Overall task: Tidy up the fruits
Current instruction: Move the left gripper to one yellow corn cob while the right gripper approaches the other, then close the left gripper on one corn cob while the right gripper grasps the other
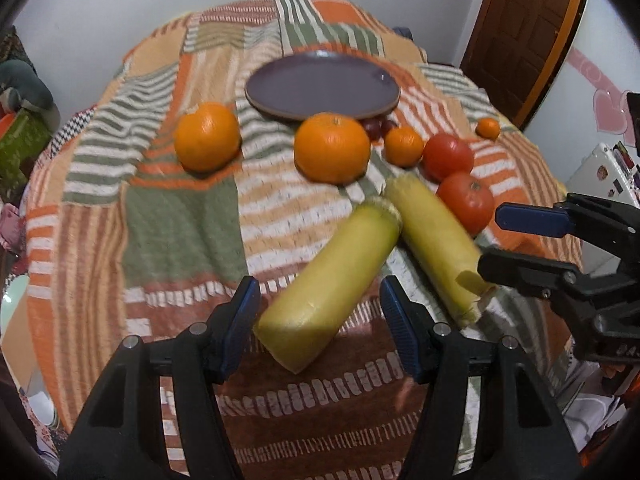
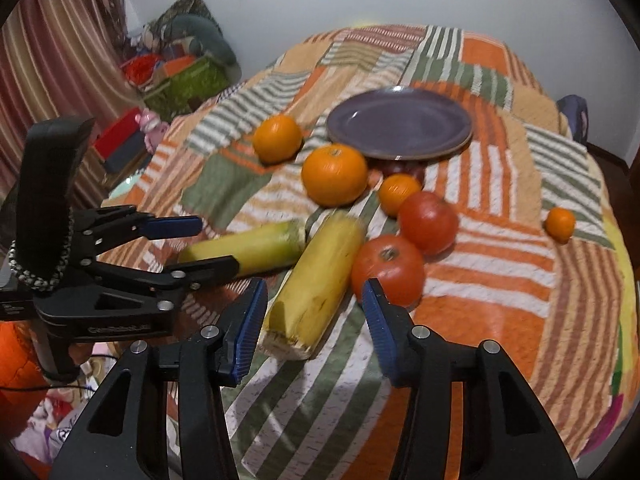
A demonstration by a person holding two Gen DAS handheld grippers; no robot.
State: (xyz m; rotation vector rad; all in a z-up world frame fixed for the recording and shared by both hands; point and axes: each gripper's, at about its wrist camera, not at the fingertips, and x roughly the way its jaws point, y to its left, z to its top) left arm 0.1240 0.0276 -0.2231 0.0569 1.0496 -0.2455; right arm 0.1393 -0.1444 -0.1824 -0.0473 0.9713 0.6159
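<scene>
your left gripper (image 1: pixel 316 316) is spread wide, its blue pads on either side of the near end of a yellow-green corn cob (image 1: pixel 326 292), not pressing on it. your right gripper (image 2: pixel 316 314) is likewise spread, straddling the cut end of a second corn cob (image 2: pixel 316 280) without pinching it. the two cobs lie on the striped patchwork blanket (image 1: pixel 180 216) of the bed, their far ends close together and their near ends apart. just beyond the second cob sit two red tomatoes (image 2: pixel 388 268), one behind the other and nearly touching. past them a small orange (image 2: pixel 398 193) rests beside a large orange (image 2: pixel 334 174), with dark grapes (image 2: pixel 400 168) between them and the rim of the purple plate (image 2: pixel 400 122). another large orange (image 2: pixel 277 138) sits to the left of the plate, apart from the others, and a tiny orange (image 2: pixel 560 223) lies alone well off to the right. the plate holds nothing. a green basket (image 2: pixel 188 80) stands off the bed by the wall.
</scene>
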